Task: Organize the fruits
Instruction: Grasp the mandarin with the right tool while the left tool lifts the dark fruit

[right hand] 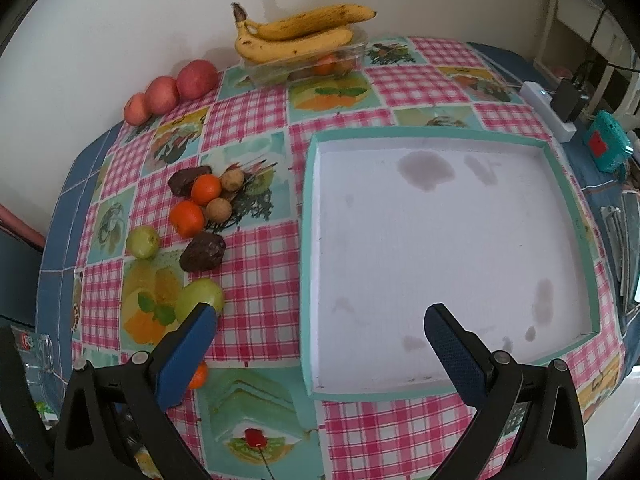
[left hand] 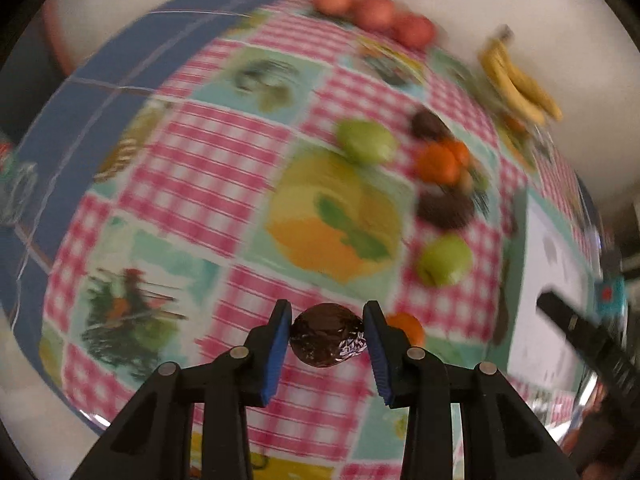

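The left gripper [left hand: 326, 336] holds a dark wrinkled fruit [left hand: 326, 334] between its fingers above the desk's pink checked cloth [right hand: 256, 272]; the right gripper [right hand: 320, 328] is spread wide before the white tray [right hand: 310, 208] near the cream wall [right hand: 120, 20].

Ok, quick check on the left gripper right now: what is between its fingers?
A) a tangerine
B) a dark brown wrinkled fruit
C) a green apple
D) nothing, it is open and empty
B: in the left wrist view the left gripper has its blue pads closed against both sides of a dark brown wrinkled fruit, while the green apples and a tangerine lie on the tablecloth.
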